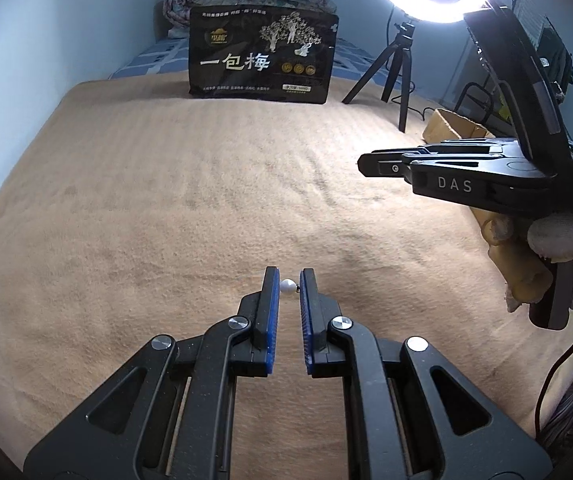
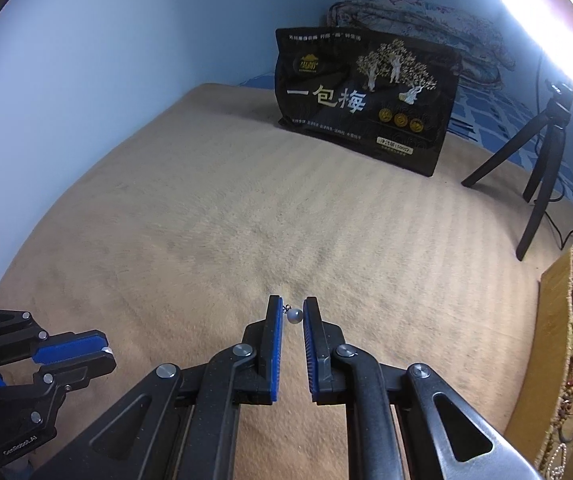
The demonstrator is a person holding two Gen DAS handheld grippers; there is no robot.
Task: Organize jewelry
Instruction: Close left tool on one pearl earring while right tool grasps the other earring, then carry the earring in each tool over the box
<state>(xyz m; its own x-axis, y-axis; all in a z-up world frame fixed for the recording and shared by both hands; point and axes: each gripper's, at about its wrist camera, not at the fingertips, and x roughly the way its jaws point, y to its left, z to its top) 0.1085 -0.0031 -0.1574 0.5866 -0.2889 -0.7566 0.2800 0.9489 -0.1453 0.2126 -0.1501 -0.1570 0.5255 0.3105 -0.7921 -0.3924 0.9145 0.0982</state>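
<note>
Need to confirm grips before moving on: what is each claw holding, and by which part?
Left claw pinches a white pearl bead at its tips; right claw pinches a greyish pearl bead likewise.

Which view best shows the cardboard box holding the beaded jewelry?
The right wrist view: the open brown cardboard box sits at its right edge, beaded strands visible inside. The left wrist view shows only a box corner behind the right gripper.
</note>
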